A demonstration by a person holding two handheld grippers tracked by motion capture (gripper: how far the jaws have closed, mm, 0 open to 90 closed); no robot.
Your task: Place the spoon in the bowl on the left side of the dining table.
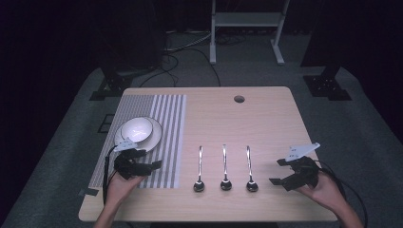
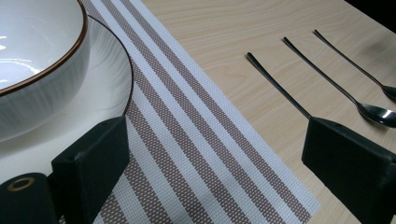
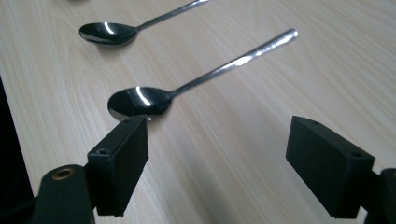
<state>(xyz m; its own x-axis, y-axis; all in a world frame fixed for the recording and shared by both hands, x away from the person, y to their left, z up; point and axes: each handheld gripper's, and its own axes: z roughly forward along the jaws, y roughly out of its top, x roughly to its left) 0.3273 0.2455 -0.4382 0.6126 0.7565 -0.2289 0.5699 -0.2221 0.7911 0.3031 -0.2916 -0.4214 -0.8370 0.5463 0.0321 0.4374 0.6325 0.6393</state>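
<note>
Right now both grippers sit low at the near edge of the table (image 1: 266,107), jaws spread wide, nothing held in either. Table is light wood grain, rounded corners, with a round cable hole (image 1: 239,99) near the far edge. Left gripper (image 1: 153,166) hovers over the near part of a grey-and-white striped placemat (image 1: 167,124) that covers the left side of the tabletop; its own view has one jaw over the mat by the plate rim, the other out over bare wood. On the mat: a white bowl (image 1: 137,128) with a thin brown rim, nested in a white plate (image 1: 154,137), just beyond the left gripper. Three spoons lie side by side on bare wood mid-table, bowls toward the person, handles pointing away: left spoon (image 1: 199,167), middle spoon (image 1: 225,167), right spoon (image 1: 250,166). Right gripper (image 1: 277,172) is near the right spoon, to its right, not touching; in the right gripper view that spoon's bowl sits just past the left-hand jaw tip, with the gap between the jaws over bare wood. Room is dark: grey carpet under the table, black stand bases at both far corners, cables on the floor behind, and a white metal frame (image 1: 247,21) at the back.
</note>
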